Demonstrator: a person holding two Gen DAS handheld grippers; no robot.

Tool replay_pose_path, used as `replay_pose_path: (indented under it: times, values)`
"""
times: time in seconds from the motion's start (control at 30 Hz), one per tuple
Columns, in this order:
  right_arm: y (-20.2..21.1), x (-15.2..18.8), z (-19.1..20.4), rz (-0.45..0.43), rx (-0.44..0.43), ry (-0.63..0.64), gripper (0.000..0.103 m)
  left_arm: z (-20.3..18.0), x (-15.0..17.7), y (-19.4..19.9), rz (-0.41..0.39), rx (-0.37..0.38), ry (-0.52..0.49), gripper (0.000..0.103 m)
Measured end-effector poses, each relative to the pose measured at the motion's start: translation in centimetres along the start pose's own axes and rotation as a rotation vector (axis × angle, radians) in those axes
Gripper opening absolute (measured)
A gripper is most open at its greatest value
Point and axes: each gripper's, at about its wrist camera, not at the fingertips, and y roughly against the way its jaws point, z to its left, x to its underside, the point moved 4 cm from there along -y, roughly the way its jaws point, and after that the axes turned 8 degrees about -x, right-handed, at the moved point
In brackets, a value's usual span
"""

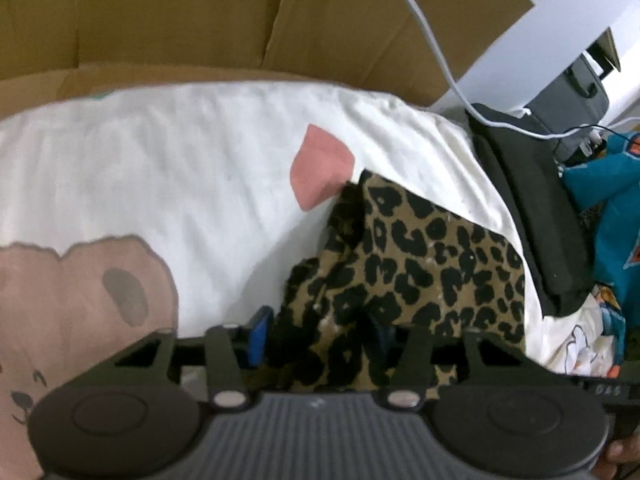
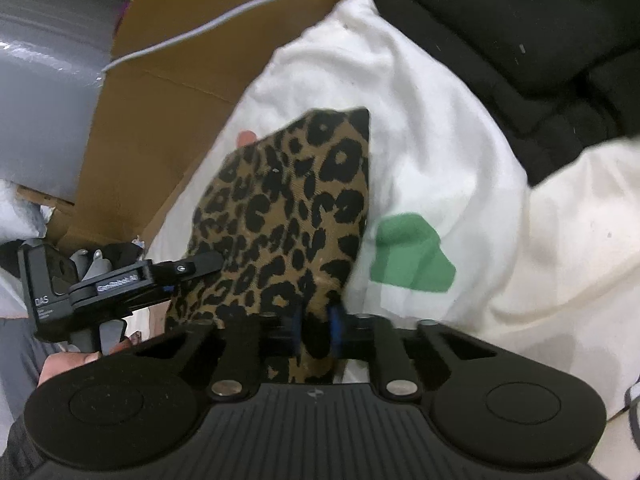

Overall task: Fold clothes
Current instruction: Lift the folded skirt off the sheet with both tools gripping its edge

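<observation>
A leopard-print garment (image 1: 420, 256) lies bunched on a white printed sheet (image 1: 180, 160). My left gripper (image 1: 320, 336) straddles its near edge. The cloth sits between the jaws and drapes over the right finger, while the left blue pad (image 1: 256, 336) shows bare beside it, so the jaws stand open. In the right wrist view the same garment (image 2: 288, 200) runs up from my right gripper (image 2: 316, 328), whose blue pads are shut on a fold of it. The left tool's finger (image 2: 200, 262) rests at the garment's left edge, with a hand (image 2: 64, 362) below it.
Cardboard box flaps (image 1: 180, 12) rise behind the sheet. A white cable (image 1: 440, 60) hangs across them. A black folded garment (image 1: 532, 208) and teal clothing (image 1: 616, 200) lie to the right. The sheet bears a pink bear print (image 1: 80, 300) and a green patch (image 2: 412, 256).
</observation>
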Motion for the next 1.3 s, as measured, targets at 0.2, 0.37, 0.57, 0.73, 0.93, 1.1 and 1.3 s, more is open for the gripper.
replay_pose_path:
  times: [0.2,0.37,0.57,0.73,0.93,1.1,1.3]
  values:
    - [0.1,0.1,-0.4,-0.001,-0.012,-0.036,0.025,0.6,-0.9,0.2,0.034,0.033,0.027,0.056]
    - [-0.3,0.1,-1.8,-0.004,-0.042,-0.099,0.042,0.3,-0.7,-1.2,0.075,0.057,0.019,0.079]
    - [-1.4,-0.2,-1.9,-0.011,-0.069,-0.138,0.043,-0.4,-1.1,-1.4,0.069,0.053,0.015,0.068]
    - [-1.8,-0.6,-0.8,0.006,-0.042,-0.099,0.015,-0.8,-1.4,-0.5,0.062,0.031,0.030,0.044]
    - [0.1,-1.0,1.3,-0.048,-0.087,-0.124,0.015,-1.3,-1.9,0.3,0.054,0.003,-0.022,0.044]
    - [-0.5,-0.8,0.4,-0.034,-0.046,-0.139,0.039,-1.3,-1.6,-1.0,0.100,0.021,-0.035,0.069]
    - [-2.0,-0.4,-1.4,-0.007,-0.065,-0.205,0.039,-1.4,-1.1,-1.7,0.089,0.050,-0.061,0.070]
